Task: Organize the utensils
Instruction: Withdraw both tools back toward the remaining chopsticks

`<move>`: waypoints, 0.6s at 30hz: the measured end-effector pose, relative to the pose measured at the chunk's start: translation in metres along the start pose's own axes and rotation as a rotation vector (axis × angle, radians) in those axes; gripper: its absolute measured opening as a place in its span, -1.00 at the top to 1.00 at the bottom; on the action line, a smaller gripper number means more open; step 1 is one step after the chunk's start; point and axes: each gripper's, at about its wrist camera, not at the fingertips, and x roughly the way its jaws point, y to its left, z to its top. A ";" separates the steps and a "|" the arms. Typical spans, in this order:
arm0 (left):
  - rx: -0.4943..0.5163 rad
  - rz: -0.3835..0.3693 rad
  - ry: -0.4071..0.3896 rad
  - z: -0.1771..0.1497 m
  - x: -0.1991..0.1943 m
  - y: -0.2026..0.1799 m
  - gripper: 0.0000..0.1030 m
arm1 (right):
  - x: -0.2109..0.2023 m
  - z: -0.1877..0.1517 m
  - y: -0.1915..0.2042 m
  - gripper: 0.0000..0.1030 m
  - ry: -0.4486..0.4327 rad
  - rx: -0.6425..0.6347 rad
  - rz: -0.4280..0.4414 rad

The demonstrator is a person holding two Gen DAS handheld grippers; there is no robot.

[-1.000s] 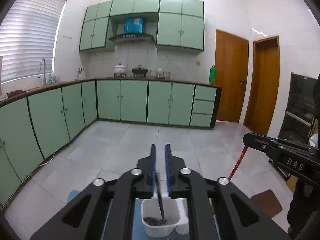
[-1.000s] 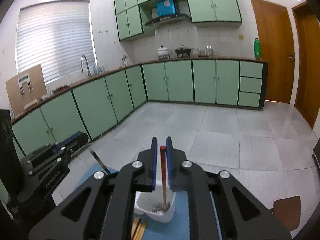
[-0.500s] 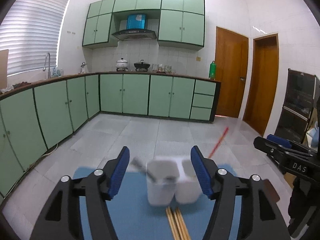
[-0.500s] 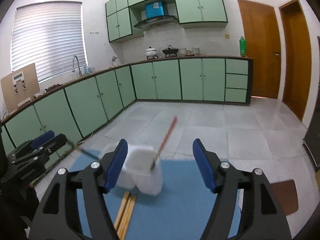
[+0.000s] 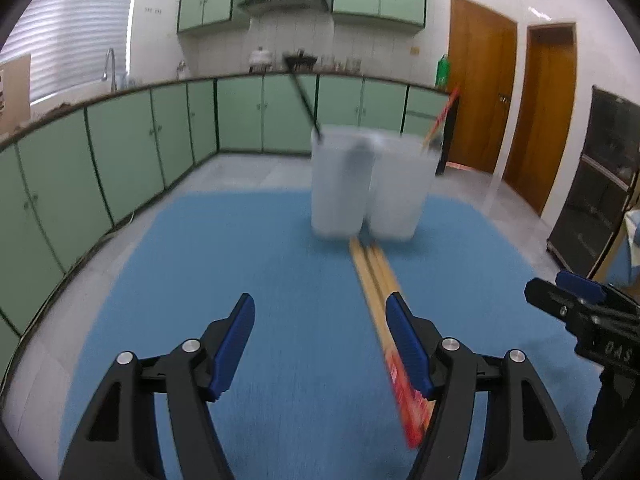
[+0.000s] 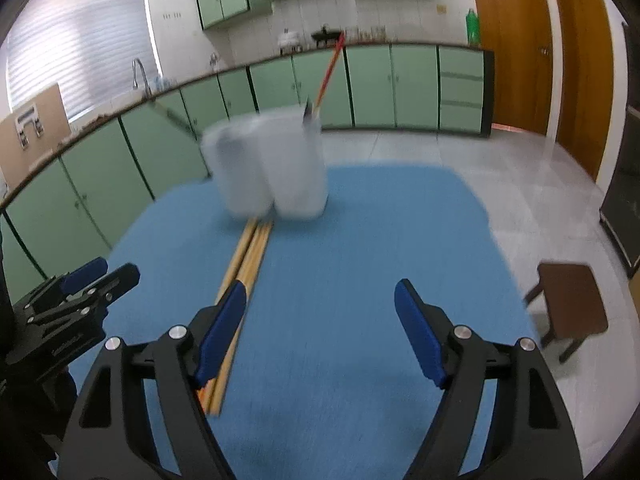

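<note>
Two white, translucent plastic tubs (image 5: 372,184) are standing side by side, touching, at the upper middle of both views on a blue, felt-like mat covering the desk (image 5: 248,264). A thin black-handled utensil (image 5: 305,104) is leaning out of the left tub, a red-and-yellow-handled one (image 6: 329,74) out of the right. A bundle of long, pale wooden chopsticks with red ends (image 5: 378,292) is lying flat on the mat, running from the tubs toward the lower frame. The left gripper (image 5: 320,344) and the right gripper (image 6: 320,336) have just been opening; their blue-padded fingers are spreading wide with nothing between them, the chopsticks passing beside one finger.
</note>
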 end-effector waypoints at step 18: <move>0.006 0.020 0.151 -0.047 0.004 0.004 -0.30 | 0.013 -0.052 0.043 -0.16 0.190 -0.077 0.063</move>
